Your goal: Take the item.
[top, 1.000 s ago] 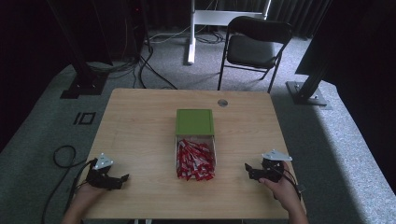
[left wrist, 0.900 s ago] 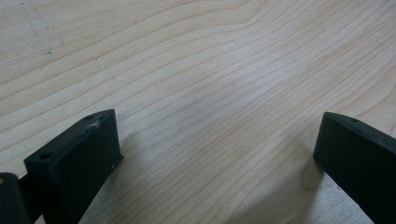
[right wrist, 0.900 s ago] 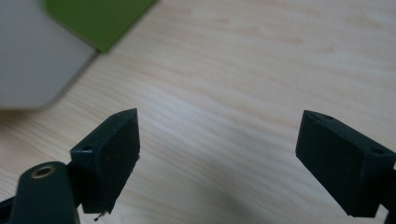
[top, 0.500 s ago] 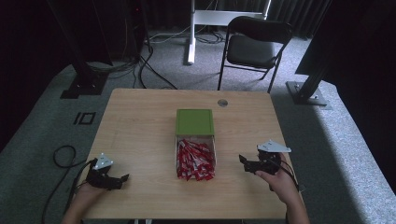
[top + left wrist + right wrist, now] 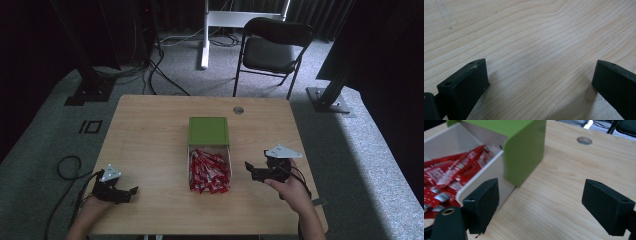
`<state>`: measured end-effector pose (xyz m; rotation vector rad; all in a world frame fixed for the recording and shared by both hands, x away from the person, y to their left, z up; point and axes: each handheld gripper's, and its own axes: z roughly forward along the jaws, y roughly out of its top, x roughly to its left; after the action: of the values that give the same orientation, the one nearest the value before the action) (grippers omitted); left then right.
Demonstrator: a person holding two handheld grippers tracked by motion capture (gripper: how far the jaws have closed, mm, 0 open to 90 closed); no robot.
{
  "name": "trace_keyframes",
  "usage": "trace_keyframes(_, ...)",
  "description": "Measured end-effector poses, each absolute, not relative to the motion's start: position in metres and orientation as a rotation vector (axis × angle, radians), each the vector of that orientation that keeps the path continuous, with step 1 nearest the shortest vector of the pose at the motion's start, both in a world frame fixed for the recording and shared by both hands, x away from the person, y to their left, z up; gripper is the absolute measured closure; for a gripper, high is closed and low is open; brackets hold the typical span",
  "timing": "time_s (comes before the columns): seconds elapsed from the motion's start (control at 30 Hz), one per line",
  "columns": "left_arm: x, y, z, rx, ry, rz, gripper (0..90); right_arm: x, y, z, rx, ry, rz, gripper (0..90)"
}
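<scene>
Wooden and pale, the surface (image 5: 150,140) carries one container at its middle in the high view: a white drawer-like tray (image 5: 229,161) drawn out of a green sleeve (image 5: 208,131), heaped with red sachets (image 5: 208,171). The right claw (image 5: 254,171) sits just beside the tray's right wall, jaws apart and empty, pointing toward it. The left claw (image 5: 129,192) rests near the front left corner, well apart from the tray, jaws also apart. A round cable hole (image 5: 238,110) lies beyond the sleeve, and a folding chair (image 5: 272,47) stands behind the surface.

Seen from the left gripper view, both black jaws stand wide over bare wood grain (image 5: 536,50), holding nothing; this hand looks idle.

Closer in, the right gripper view has the spread jaws framing the near corner where the green sleeve (image 5: 524,152) meets the white tray (image 5: 486,173). The tray's wall passes just behind the left jaw, and the sachets (image 5: 451,172) lie loose and overlapping inside, filling it close to the rim.

My judgement is that the step in hand is the right claw's approach to the tray, either to pick a sachet or to slide the drawer. Done well, it calls for lifting over the wall and coming down onto a single sachet lying on top, pinching one end. The tray looks light, so a sideways nudge could shift it; steadying it with the left claw would help.
</scene>
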<state>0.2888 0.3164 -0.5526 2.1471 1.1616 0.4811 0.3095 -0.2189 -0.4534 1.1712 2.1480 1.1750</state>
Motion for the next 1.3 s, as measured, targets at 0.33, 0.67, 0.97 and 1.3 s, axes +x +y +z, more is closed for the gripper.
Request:
trace_keyframes(0.33,0.289,0.316,-0.553,2.147,1.162,0.481,1.4,0.311,-0.199,-0.445,1.100,2.191,1.210,14.3)
trace_keyframes(0.67,0.289,0.316,-0.553,2.147,1.162,0.481,1.3,0.313,-0.175,-0.441,1.046,2.246,1.249,14.9)
trace_keyframes(0.97,0.289,0.316,-0.553,2.146,1.162,0.481,1.4,0.315,-0.151,-0.438,0.993,2.280,1.284,15.3)
trace_keyframes(1.3,0.289,0.316,-0.553,2.148,1.161,0.482,1.3,0.318,-0.127,-0.437,0.942,2.314,1.293,18.3)
